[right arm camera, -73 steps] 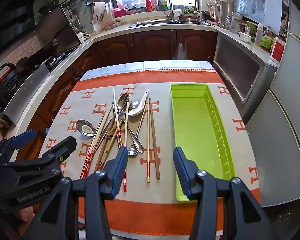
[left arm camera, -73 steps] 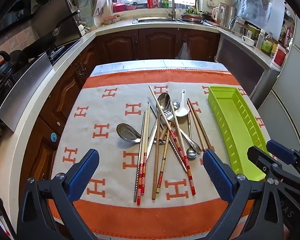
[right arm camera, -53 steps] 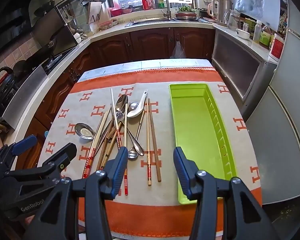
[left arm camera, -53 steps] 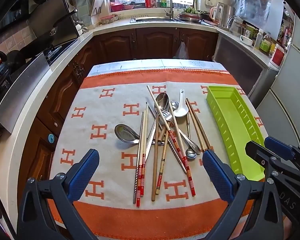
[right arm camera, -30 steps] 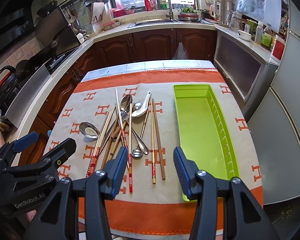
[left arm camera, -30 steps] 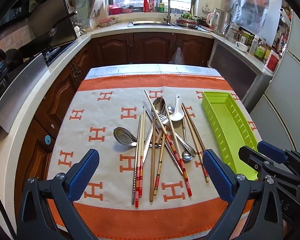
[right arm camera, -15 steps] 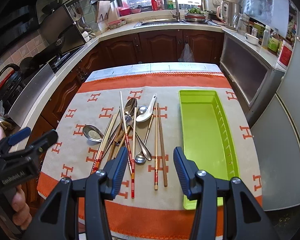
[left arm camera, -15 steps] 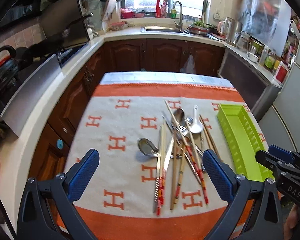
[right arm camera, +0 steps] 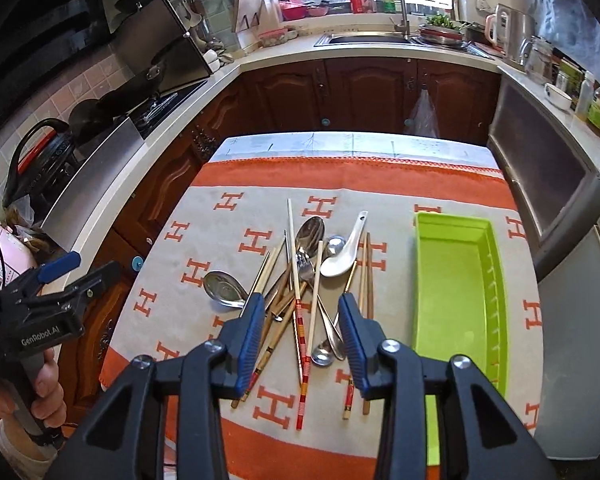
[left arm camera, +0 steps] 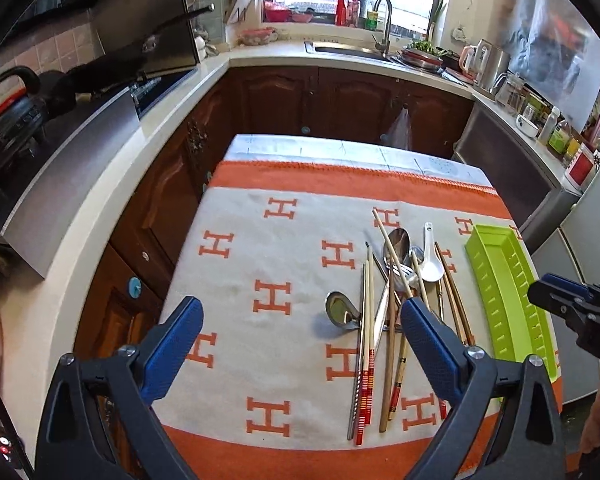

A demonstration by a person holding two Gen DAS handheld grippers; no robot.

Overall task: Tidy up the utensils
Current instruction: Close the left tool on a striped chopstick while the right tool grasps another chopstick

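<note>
- Now, your left gripper (left arm camera: 300,322) hangs wide and empty, off the pile's left; its jaws have just been closing slightly.
- Centre your right gripper (right arm camera: 301,320), half-closed and empty, jaws just narrowing, over one chopstick (right arm camera: 299,312) in the pile (right arm camera: 300,276).
- Keep the tray (right arm camera: 496,320) clear: it sits empty, right of the pile.

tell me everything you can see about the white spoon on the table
The white spoon looks like glossy ceramic, a soup-spoon shape with a deep rounded bowl and a short handle that has a small hole near its tip. It lies bowl-up at the far right of the utensil pile, its handle pointing away toward the far edge of the orange-patterned cloth, left of the green tray.
</note>
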